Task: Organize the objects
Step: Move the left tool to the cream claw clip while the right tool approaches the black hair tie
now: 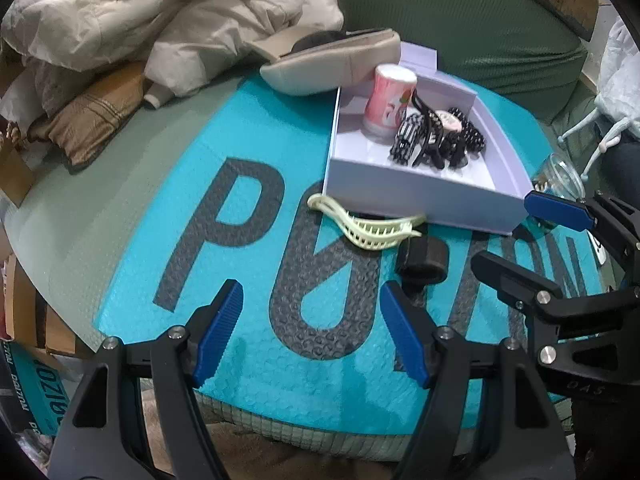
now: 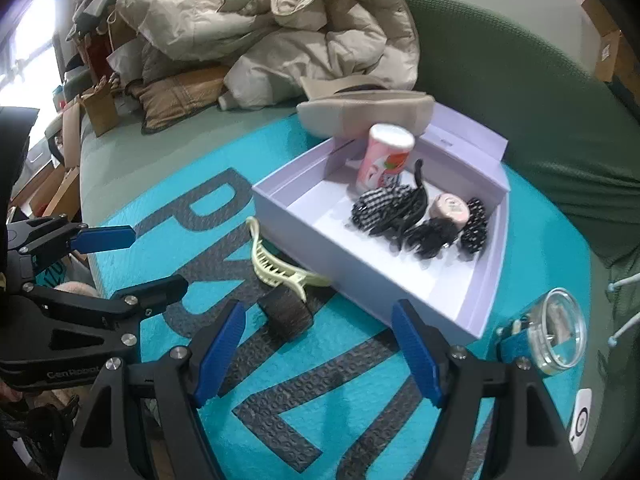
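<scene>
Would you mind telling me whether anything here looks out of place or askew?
Yes: the pale yellow hair claw and dark band lie outside the lavender box on the teal mailer, and a clear jar lies tipped on its side beside the box.

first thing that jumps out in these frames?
The open lilac box on the teal mailer, holding a pink canister and dark hair accessories. Just outside its near wall lie a pale yellow claw clip and a black band, with both grippers' jaws open.
</scene>
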